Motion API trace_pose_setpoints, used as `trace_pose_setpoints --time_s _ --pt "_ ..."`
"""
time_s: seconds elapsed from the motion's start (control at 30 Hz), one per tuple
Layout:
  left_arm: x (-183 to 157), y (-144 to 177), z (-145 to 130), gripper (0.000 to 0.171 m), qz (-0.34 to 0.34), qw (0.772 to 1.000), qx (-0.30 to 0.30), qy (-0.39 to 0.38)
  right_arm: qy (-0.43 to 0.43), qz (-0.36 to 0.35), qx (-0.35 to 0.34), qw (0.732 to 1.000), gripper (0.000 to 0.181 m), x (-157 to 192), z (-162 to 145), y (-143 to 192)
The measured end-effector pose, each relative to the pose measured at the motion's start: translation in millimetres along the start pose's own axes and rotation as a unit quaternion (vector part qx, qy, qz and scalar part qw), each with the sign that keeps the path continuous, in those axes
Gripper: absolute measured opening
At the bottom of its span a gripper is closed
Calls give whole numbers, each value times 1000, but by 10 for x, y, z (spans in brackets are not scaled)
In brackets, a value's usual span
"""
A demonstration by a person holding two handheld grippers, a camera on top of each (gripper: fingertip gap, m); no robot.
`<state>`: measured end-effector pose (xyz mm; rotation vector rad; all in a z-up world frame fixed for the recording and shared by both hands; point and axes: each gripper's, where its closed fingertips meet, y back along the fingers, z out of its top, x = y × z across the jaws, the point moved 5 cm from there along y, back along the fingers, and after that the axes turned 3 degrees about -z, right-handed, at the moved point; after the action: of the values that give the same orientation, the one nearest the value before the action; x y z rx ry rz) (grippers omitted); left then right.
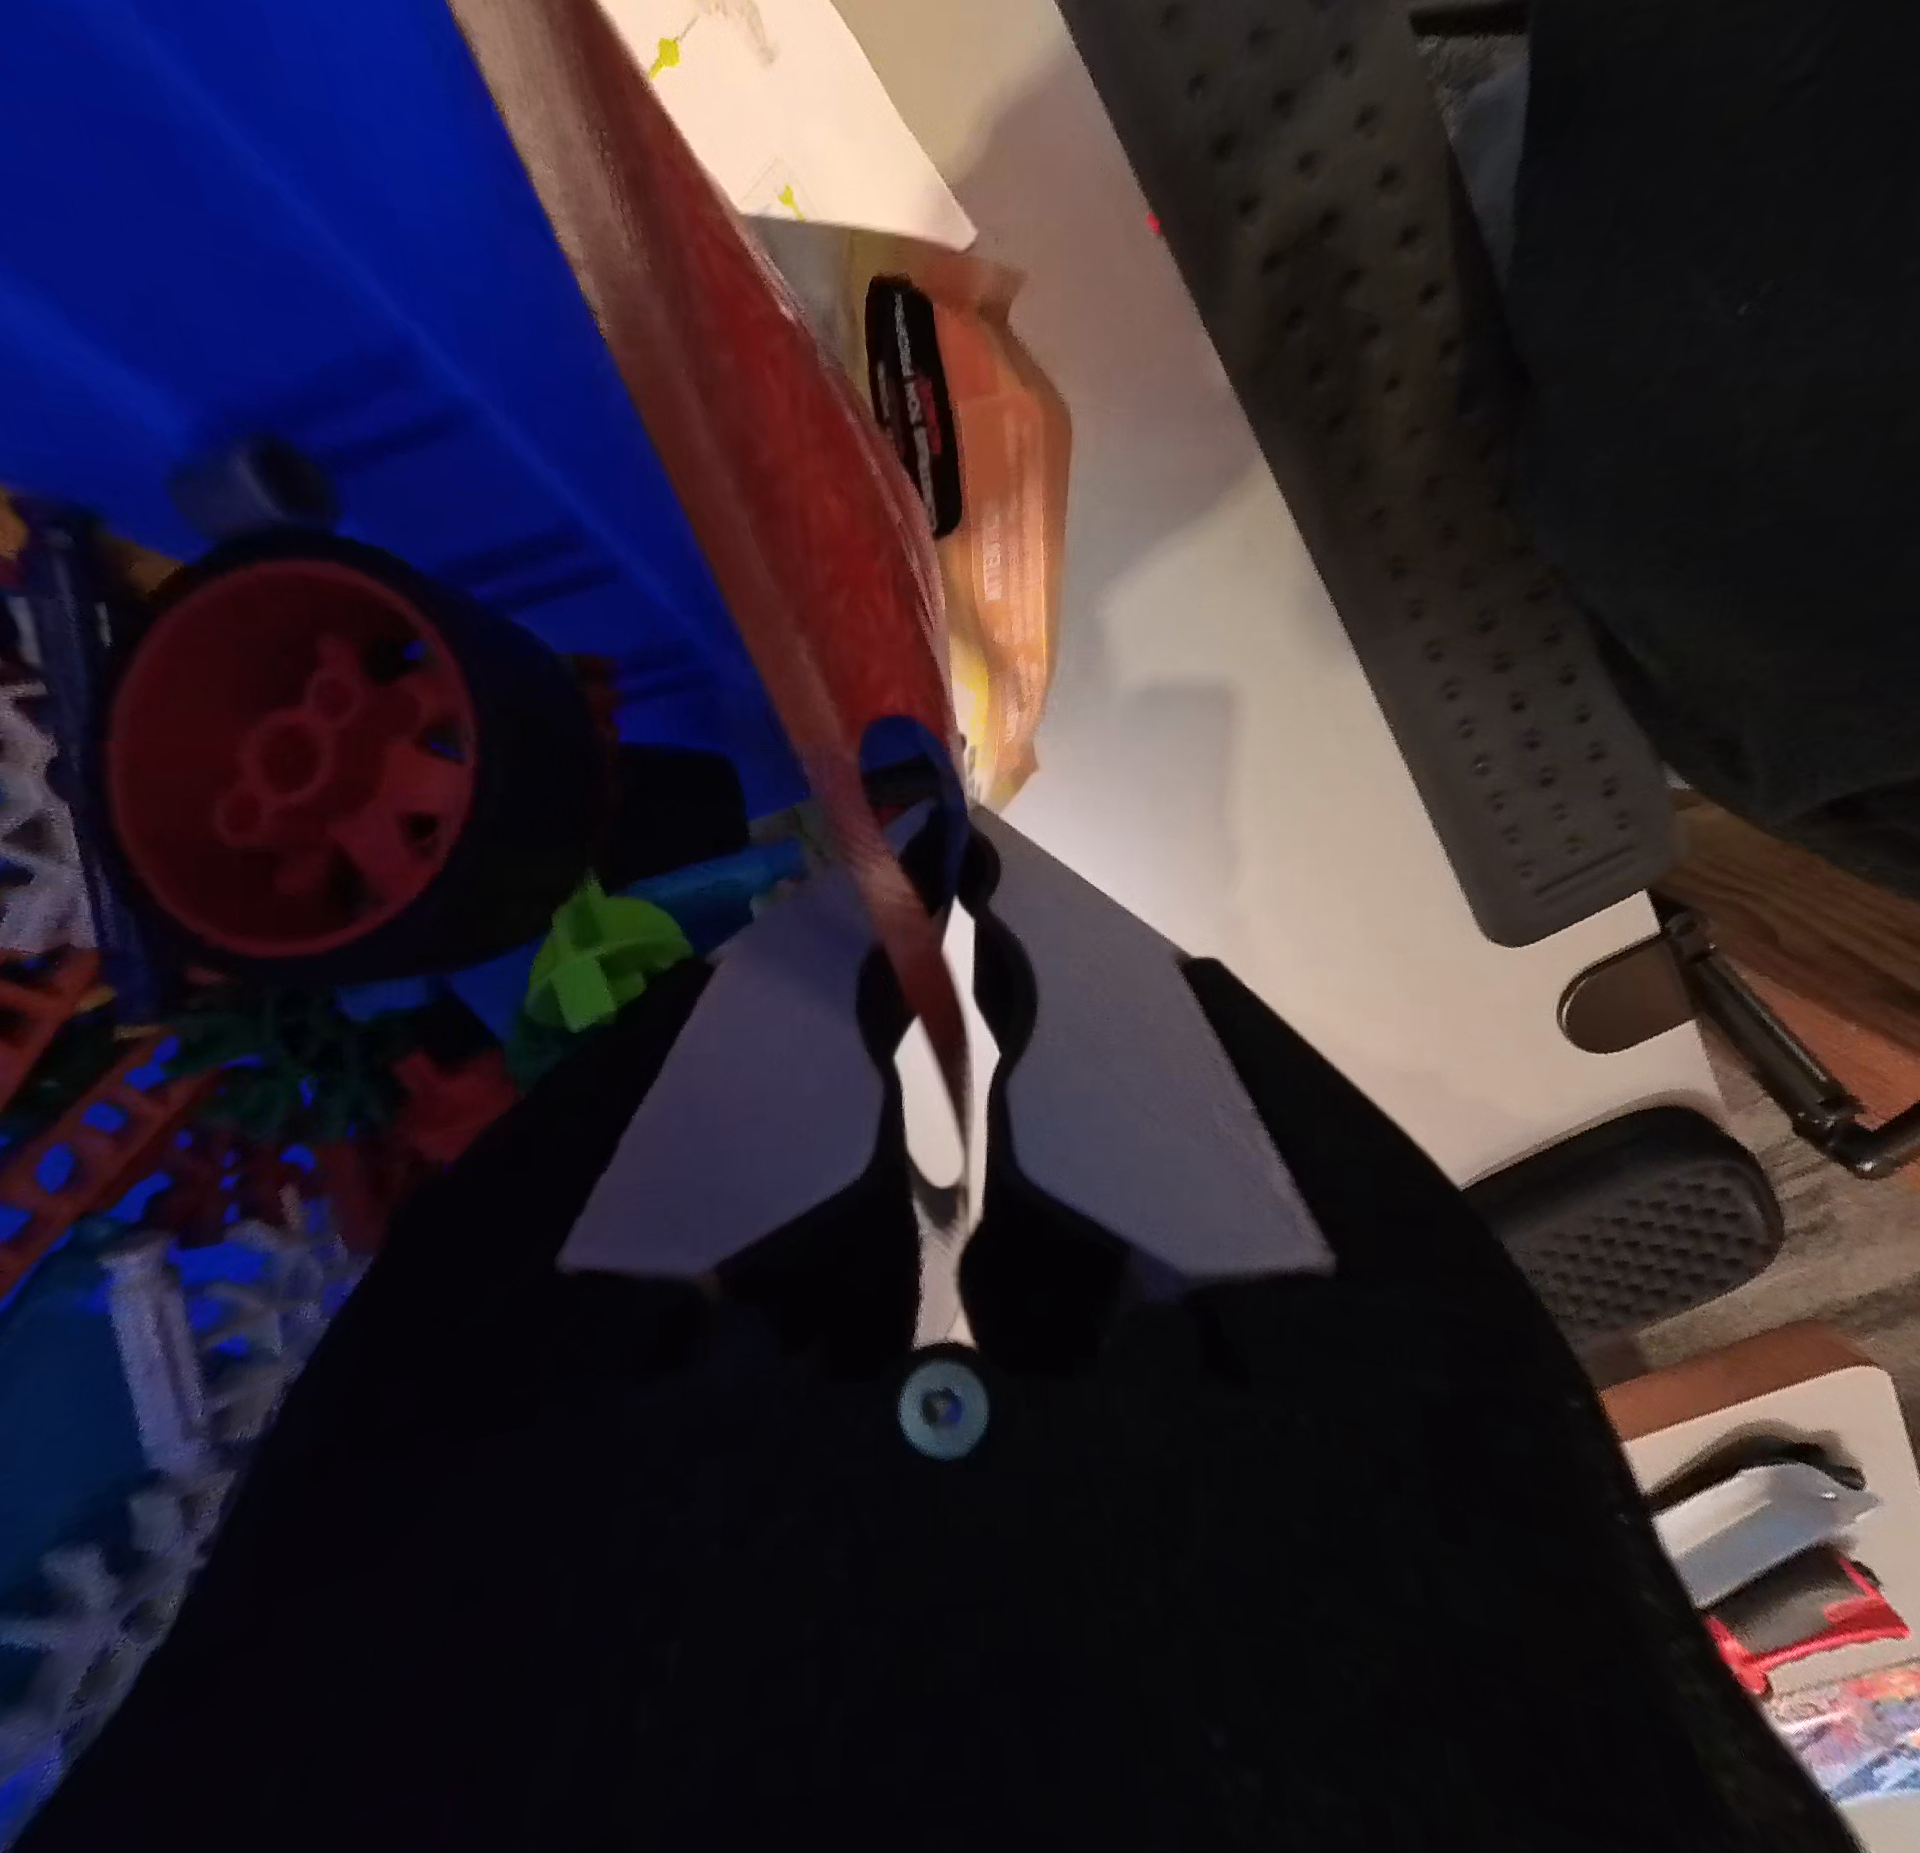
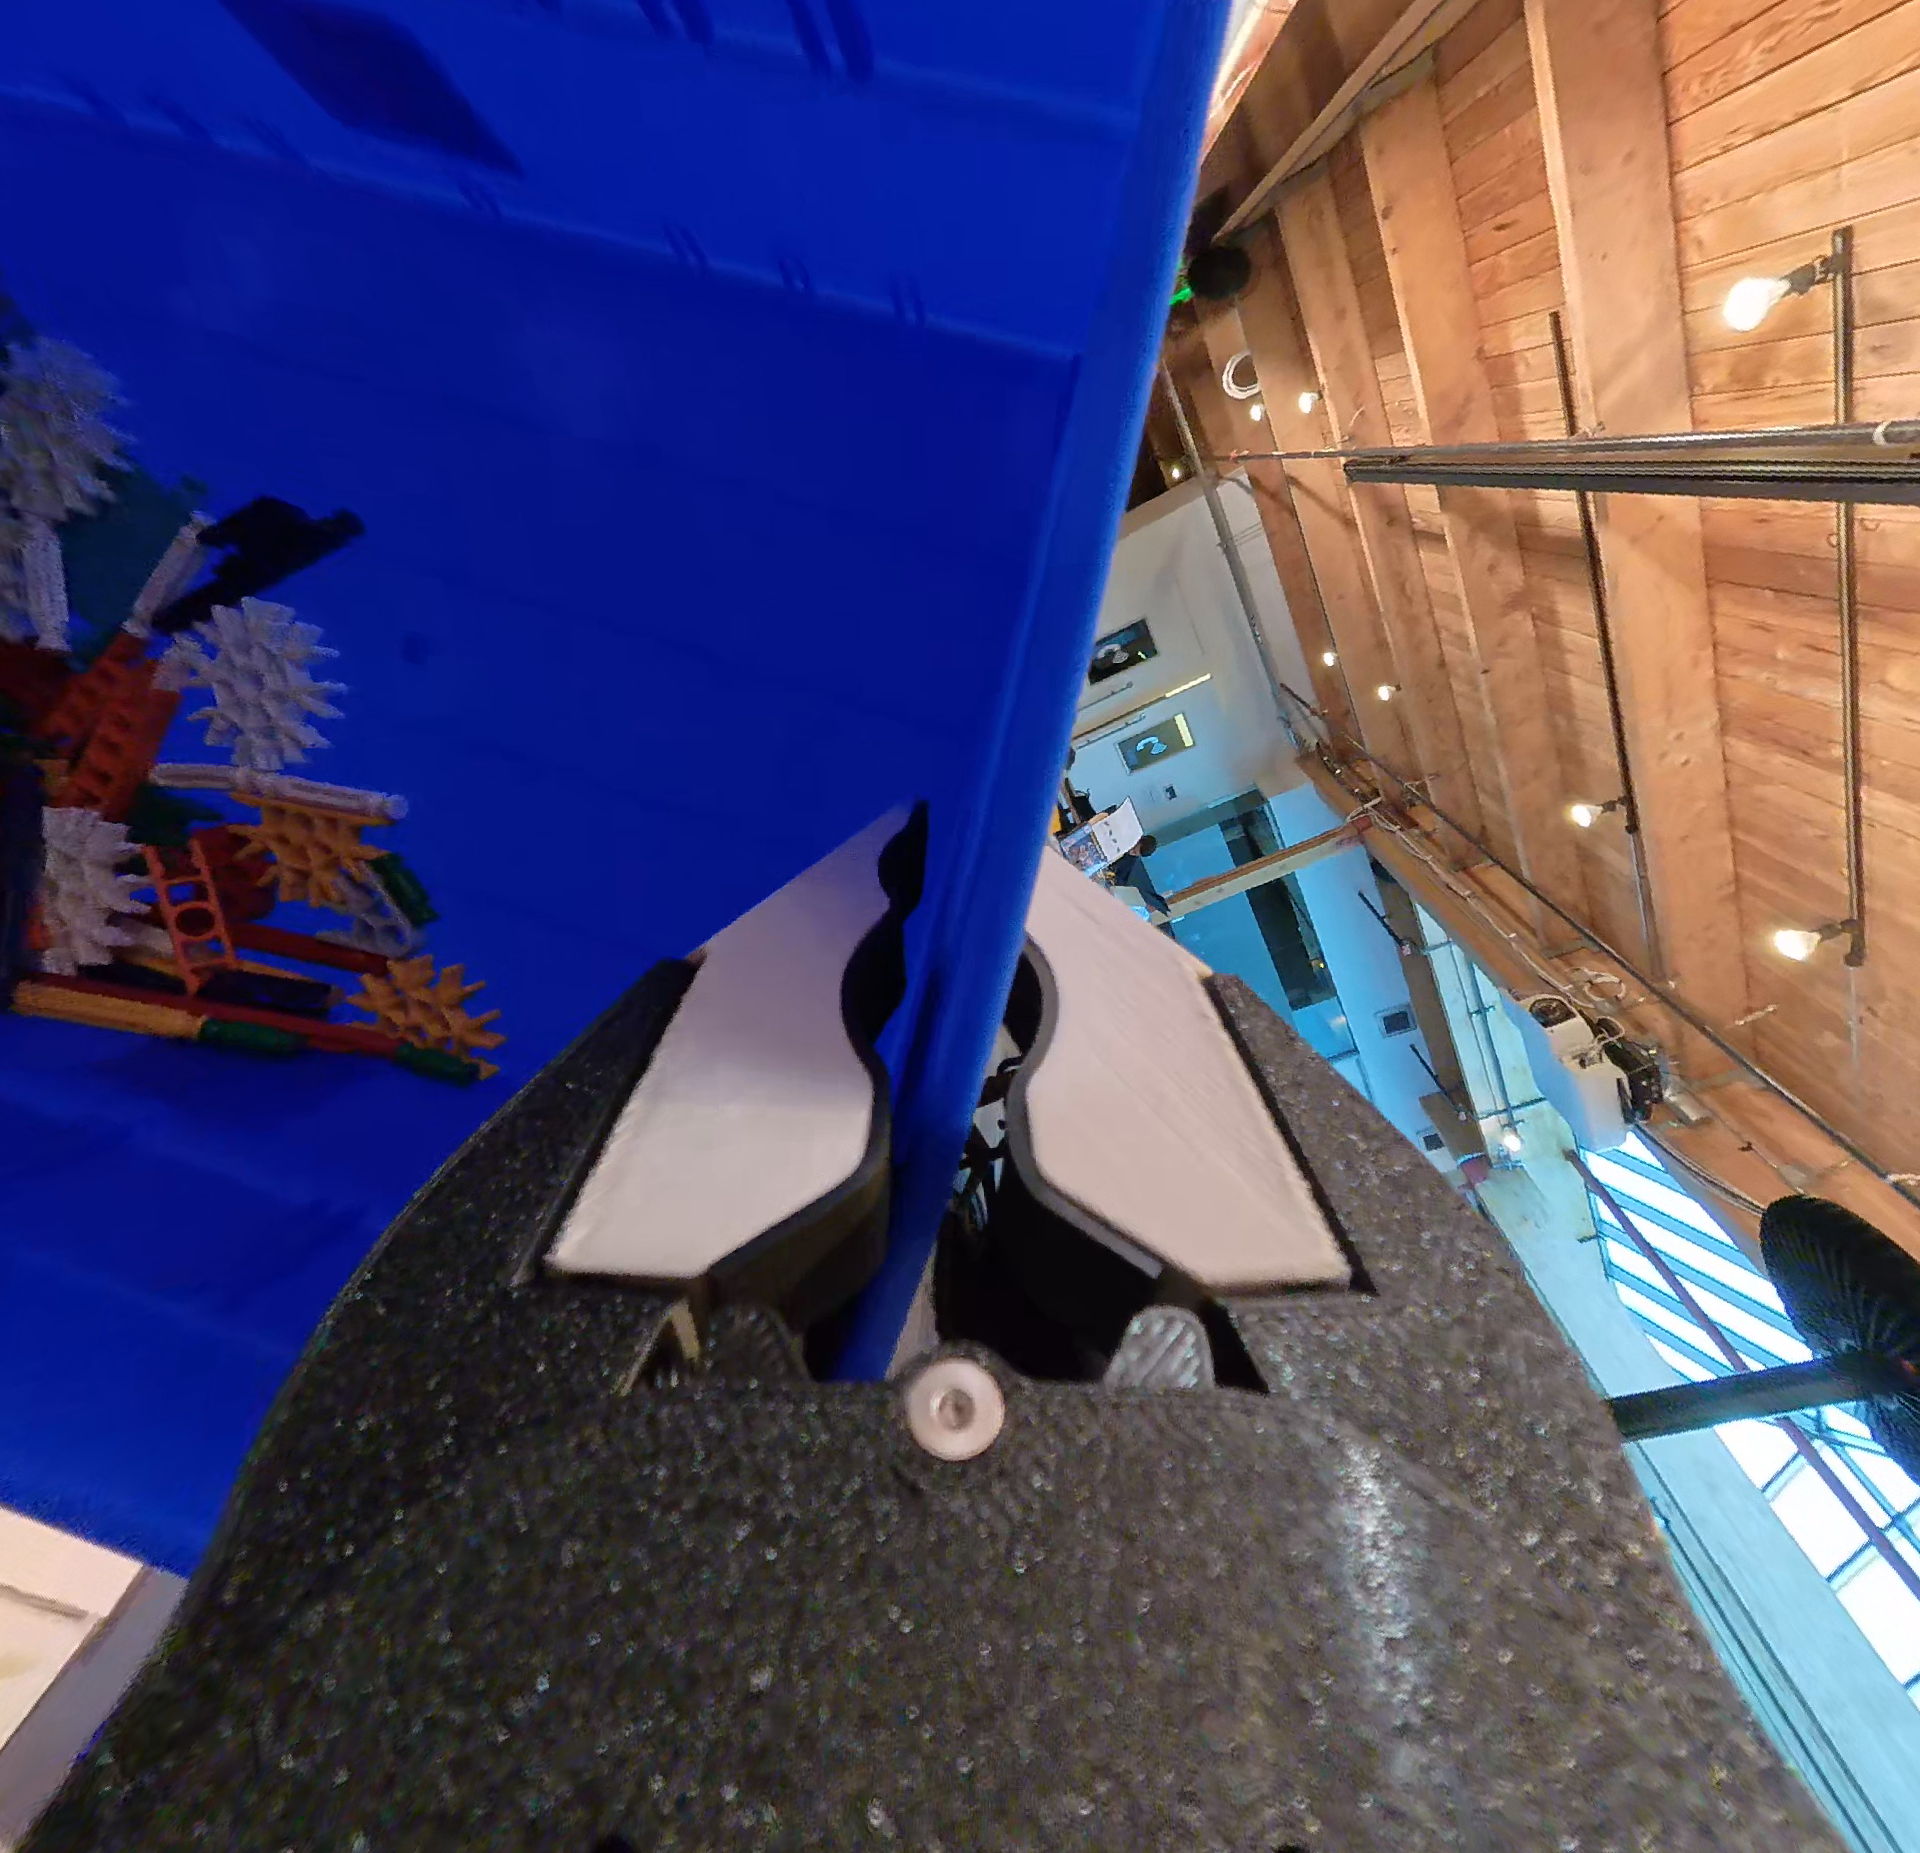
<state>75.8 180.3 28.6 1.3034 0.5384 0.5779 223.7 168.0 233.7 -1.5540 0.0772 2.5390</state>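
Note:
A blue plastic bin [image 1: 312,245] is tilted, with both grippers on its walls. My left gripper [image 1: 935,930] is shut on a thin red-brown edge [image 1: 790,380] of the bin, which runs blurred between its fingers. Inside lie a red wheel with a black tyre [image 1: 291,754], a green connector [image 1: 603,962] and other building-toy parts. My right gripper [image 2: 971,868] is shut on the bin's blue wall [image 2: 623,453]; the wall hides its right fingertip. A pile of rods and spiky connectors [image 2: 208,868] sits in the bin to the left.
An orange packet [image 1: 1008,515] and a paper sheet [image 1: 790,89] lie on the white table [image 1: 1195,556] behind the bin. A black perforated chair armrest [image 1: 1371,453] stands at the right. A wooden ceiling with lamps [image 2: 1558,453] fills the right wrist view's right side. About 30 cm separates my left fingertips from my right.

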Motion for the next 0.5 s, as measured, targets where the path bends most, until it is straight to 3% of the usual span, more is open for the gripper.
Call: trace_pose_setpoints --time_s 0.5 --pt "62 60 26 0 0 1000 10 3 -20 -9 -1 1000 5 1 -102 -53"
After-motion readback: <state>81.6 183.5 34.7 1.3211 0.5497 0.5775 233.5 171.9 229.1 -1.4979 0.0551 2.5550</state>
